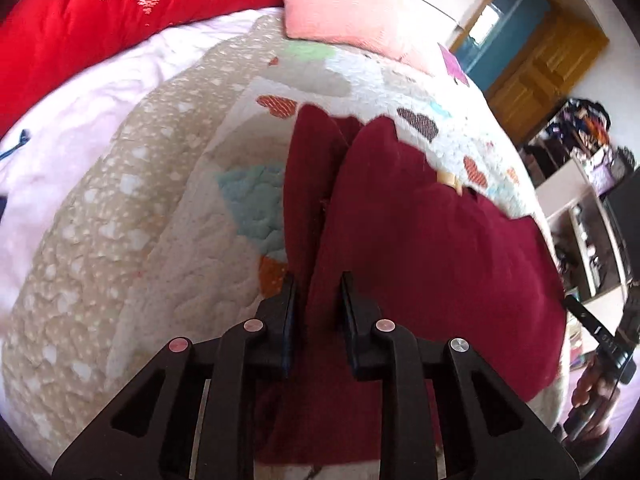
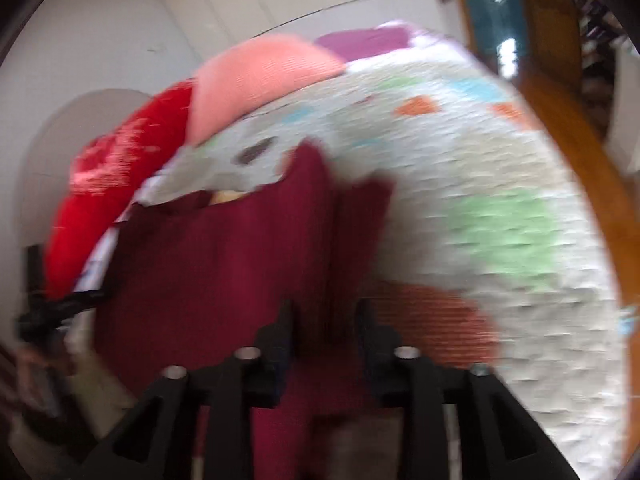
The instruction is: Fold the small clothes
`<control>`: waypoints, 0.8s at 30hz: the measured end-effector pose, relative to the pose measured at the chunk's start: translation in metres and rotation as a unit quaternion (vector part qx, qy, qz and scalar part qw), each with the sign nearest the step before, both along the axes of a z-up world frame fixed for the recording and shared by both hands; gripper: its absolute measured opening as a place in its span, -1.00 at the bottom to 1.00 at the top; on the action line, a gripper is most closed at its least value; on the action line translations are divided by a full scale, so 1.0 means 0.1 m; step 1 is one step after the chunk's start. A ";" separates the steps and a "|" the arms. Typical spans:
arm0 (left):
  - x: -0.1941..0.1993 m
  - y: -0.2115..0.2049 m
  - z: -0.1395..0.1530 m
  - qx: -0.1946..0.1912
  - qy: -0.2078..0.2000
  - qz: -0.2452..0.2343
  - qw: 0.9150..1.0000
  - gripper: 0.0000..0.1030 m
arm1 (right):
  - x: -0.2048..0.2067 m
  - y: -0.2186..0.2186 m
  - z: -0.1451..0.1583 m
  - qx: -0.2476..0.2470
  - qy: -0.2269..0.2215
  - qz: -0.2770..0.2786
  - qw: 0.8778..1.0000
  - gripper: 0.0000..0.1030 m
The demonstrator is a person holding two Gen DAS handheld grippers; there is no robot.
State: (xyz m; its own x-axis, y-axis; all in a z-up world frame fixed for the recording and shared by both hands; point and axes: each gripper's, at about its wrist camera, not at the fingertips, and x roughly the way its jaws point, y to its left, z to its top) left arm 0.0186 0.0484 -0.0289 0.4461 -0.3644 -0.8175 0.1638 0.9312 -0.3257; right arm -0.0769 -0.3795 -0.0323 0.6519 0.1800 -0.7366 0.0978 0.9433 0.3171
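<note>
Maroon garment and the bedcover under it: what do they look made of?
Maroon garment: soft matte cloth, maybe a knit or fleece; it drapes in rounded folds with no sheen. Exact weave unclear. Bedcover: quilted cotton-like patchwork, matte; puckered stitching and sewn-on hearts and coloured patches show it. Both look limp and non-slippery.

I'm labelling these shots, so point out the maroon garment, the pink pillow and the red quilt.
maroon garment point(image 1: 420, 232), left wrist view, broad front panel.
pink pillow point(image 1: 344, 4), left wrist view, its middle.
red quilt point(image 1: 92, 20), left wrist view, plain red area.
</note>
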 end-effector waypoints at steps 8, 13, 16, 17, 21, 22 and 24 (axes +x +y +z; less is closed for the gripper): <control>0.03 -0.24 0.46 0.026 -0.075 -0.001 0.997 -0.62 | 0.04 0.13 0.54 0.007 -0.081 0.014 0.997 -0.04; 0.33 -0.50 0.19 0.074 -0.075 0.011 0.994 -0.62 | 0.46 0.52 0.32 -0.044 -0.053 0.043 0.997 -0.04; 0.60 -0.52 -0.02 0.094 -0.072 0.040 0.992 -0.62 | 0.74 0.52 0.14 -0.055 -0.032 0.032 0.997 -0.04; 0.68 -0.51 -0.07 0.098 -0.068 0.043 0.992 -0.62 | 0.82 0.48 0.08 -0.060 -0.025 0.025 0.998 -0.04; 0.92 -0.47 -0.33 0.103 -0.046 0.053 0.992 -0.54 | 1.14 0.31 -0.28 -0.067 0.030 0.002 0.997 -0.03; 0.93 -0.46 -0.33 0.098 -0.049 0.055 0.993 -0.54 | 1.17 0.27 -0.33 -0.053 0.031 0.000 0.998 -0.03; 0.90 -0.44 -0.30 0.093 -0.053 0.053 0.993 -0.54 | 1.14 0.29 -0.26 -0.061 0.024 0.003 0.998 -0.03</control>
State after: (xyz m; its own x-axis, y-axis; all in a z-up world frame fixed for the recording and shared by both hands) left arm 0.1089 0.0043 -0.0585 0.5601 -0.1585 -0.8131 0.0865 0.9873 -0.1330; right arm 0.0368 -0.3501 -0.0587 0.6140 0.0917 -0.7839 0.1039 0.9752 0.1954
